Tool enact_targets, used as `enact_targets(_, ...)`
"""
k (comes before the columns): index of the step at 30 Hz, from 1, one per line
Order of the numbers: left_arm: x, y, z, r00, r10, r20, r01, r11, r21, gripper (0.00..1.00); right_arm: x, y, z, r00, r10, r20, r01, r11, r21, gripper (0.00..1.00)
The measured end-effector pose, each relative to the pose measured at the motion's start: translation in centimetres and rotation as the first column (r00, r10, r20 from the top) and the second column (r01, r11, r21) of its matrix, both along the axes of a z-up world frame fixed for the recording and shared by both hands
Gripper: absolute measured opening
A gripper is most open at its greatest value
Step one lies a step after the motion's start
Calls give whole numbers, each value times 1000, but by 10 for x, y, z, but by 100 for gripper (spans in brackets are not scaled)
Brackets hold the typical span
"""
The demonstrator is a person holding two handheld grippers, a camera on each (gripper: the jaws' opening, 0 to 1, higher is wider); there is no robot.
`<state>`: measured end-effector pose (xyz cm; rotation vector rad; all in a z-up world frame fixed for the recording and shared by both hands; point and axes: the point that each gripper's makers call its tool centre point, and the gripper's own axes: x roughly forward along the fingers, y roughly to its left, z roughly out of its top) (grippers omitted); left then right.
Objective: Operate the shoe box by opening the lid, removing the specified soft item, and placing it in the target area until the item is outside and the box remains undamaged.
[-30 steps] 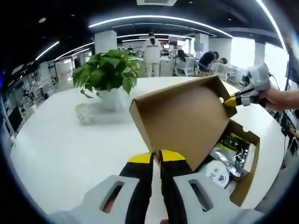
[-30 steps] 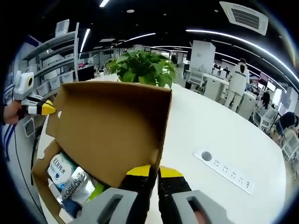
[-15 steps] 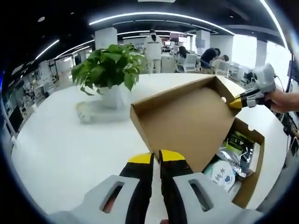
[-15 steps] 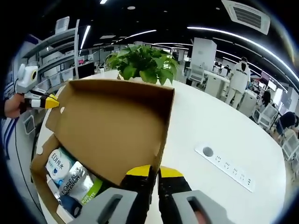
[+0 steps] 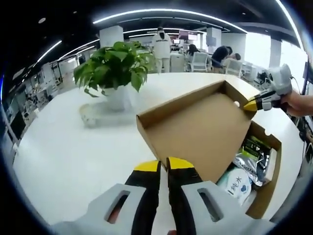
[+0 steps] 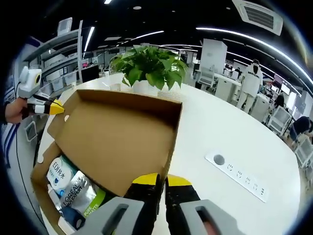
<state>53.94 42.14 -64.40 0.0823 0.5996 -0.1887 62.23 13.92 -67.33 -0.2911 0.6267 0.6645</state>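
At the bottom centre of the left gripper view our left tongs [image 5: 164,166] are pressed together on the near edge of the lid [image 5: 195,132], pinching the cardboard between the yellow tips. At the bottom centre of the right gripper view our right tongs [image 6: 160,180] do the same on the opposite corner of that lid [image 6: 117,142]. We hold it at two corners so the flap lifts evenly and the cardboard does not twist or tear at its hinge.

Just past the lid, in the lower right of the left gripper view, the shoe box [image 5: 270,181] sits open on the white worktop [image 5: 73,147]. Inside lie the soft items: a white pouch with blue lettering [image 5: 236,182] and a silver and green packet [image 5: 254,156]. In the right gripper view the same box [image 6: 41,183] is at lower left, with the pouch [image 6: 59,170] and packet [image 6: 78,193] beside each other under the raised flap. Which one is the specified item we cannot tell; all are still inside.

The lid is tilted back far enough to show the contents, so we judge the opening nearly done; one pair of tongs must let go before it can reach in.

Farther off stand a potted plant [image 5: 115,66] and, at right in the right gripper view, a power strip [image 6: 237,178]. Beyond are office desks and people.
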Motion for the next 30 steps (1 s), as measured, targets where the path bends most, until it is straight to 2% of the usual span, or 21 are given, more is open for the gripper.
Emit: enact_targets(30, 16, 7, -30, 995, 26, -93, -24, 999, 22, 3, 11, 4, -14, 999, -4, -39, 4, 1000, -11, 0)
